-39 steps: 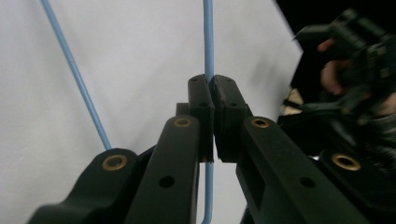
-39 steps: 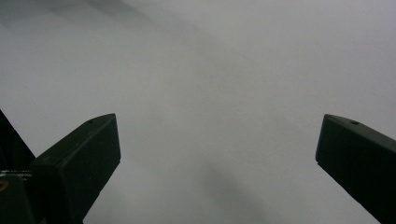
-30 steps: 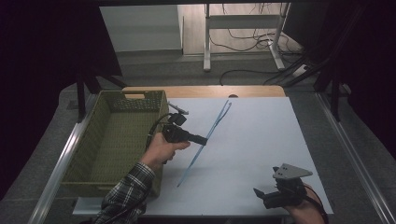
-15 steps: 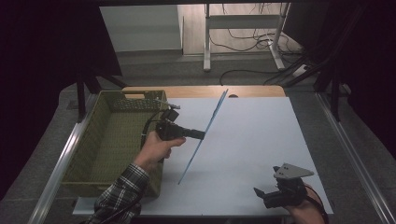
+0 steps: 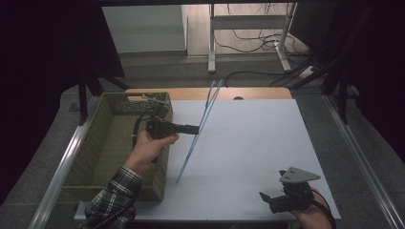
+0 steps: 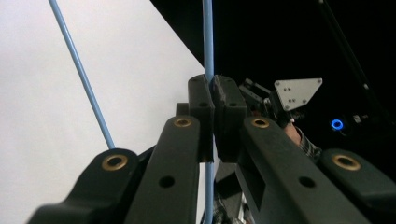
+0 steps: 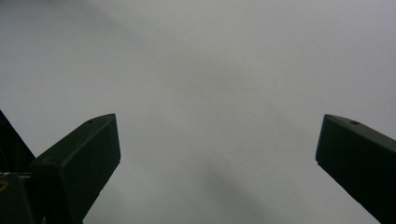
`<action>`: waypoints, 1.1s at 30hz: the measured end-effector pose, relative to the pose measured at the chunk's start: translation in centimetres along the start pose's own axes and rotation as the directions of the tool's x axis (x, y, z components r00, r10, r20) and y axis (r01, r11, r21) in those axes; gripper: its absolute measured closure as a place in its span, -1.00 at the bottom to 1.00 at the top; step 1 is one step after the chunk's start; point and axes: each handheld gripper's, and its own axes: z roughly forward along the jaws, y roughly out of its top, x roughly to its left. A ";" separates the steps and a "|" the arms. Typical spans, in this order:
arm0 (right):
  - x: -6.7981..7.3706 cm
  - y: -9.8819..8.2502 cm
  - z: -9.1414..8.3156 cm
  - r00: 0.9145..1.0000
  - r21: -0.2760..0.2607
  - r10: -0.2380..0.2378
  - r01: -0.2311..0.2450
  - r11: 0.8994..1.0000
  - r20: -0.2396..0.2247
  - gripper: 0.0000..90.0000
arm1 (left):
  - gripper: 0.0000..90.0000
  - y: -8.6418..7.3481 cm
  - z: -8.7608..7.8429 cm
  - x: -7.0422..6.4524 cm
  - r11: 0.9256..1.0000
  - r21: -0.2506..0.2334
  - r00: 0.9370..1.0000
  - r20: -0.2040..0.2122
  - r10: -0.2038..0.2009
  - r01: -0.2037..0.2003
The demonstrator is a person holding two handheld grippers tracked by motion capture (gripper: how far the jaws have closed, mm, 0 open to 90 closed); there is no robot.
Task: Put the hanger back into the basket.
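Meanwhile the left tool (image 5: 195, 129) pinches a blue wire frame (image 5: 203, 121) beside the basket (image 5: 95, 157); right tool (image 5: 270, 200) gapes empty.

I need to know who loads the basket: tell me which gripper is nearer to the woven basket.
Left. The left gripper hangs just beside the woven basket, shut on a thin blue frame. The right gripper sits far across the table at the near edge.

Probably a lab, dark curtains (image 5: 43, 57), railed white table (image 5: 258, 143), floor cables (image 5: 253, 45)
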 end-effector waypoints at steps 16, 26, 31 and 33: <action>0.0 0.0 -0.1 1.000 -0.004 0.006 -0.006 1.000 0.004 -1.00 | 0.95 -0.6 -4.4 -0.8 0.991 -0.136 0.999 -0.036 0.009 -0.014; 0.0 0.0 0.0 1.000 -0.004 0.002 -0.002 1.000 0.005 -1.00 | 0.95 -1.5 -7.4 -1.0 0.975 -0.222 0.997 -0.074 -0.013 -0.004; 0.0 0.0 0.0 1.000 -0.004 0.003 -0.003 1.000 0.005 -1.00 | 0.95 -2.0 -8.7 -0.9 0.968 -0.253 0.994 -0.102 -0.025 -0.002; 0.0 0.0 0.0 1.000 -0.003 0.002 -0.002 1.000 0.005 -1.00 | 0.95 -2.3 -9.3 -0.8 0.963 -0.268 0.994 -0.107 -0.031 0.001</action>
